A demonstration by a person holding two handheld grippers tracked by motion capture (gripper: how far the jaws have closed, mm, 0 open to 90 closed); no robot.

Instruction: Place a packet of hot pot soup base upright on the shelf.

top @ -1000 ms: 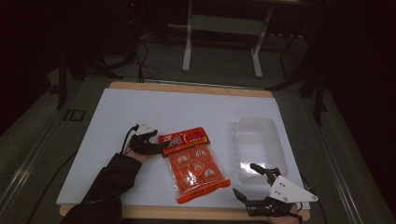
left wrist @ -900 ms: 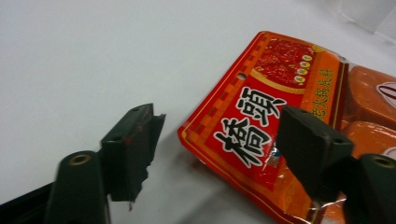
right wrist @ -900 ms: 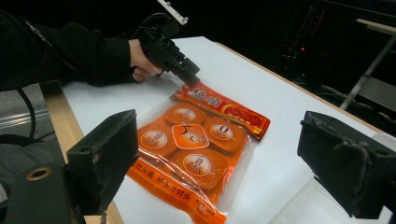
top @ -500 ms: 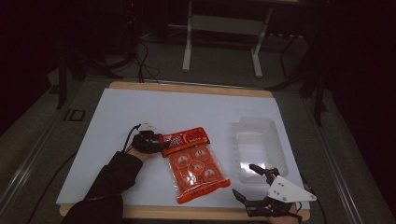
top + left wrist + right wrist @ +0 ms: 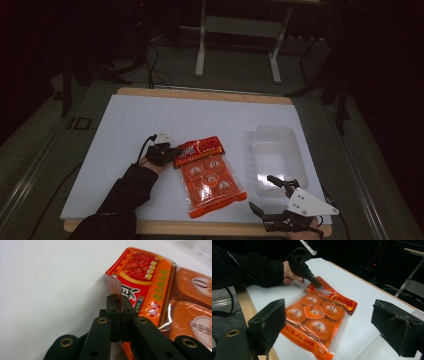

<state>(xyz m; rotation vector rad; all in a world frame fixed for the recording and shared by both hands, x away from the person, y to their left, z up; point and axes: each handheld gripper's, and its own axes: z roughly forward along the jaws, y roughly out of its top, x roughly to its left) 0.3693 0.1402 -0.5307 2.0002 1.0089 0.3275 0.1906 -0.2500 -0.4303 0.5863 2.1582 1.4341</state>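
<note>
An orange snack bag [image 5: 207, 175] with several round cakes inside lies flat on the white table [image 5: 150, 115]. My left gripper [image 5: 172, 154] sits at the bag's top left corner. In the left gripper view the jaws have just been closing, and the left gripper [image 5: 119, 302] is now shut on the thin clear edge of the snack bag [image 5: 150, 282]. My right gripper [image 5: 261, 192] rests near the table's front right edge, open and empty. In the right gripper view the right gripper [image 5: 337, 325] faces the snack bag [image 5: 317, 322] and the left gripper [image 5: 315, 282] beyond it.
A clear plastic container [image 5: 275, 155] stands right of the bag, just beyond my right gripper. The table's wooden front edge [image 5: 200, 227] runs close below the bag. Metal stand legs [image 5: 235, 45] and cables lie on the dark floor behind the table.
My left gripper edged onto the bag's top left corner and its jaws closed on it. The bag and my right gripper stayed where they were.
</note>
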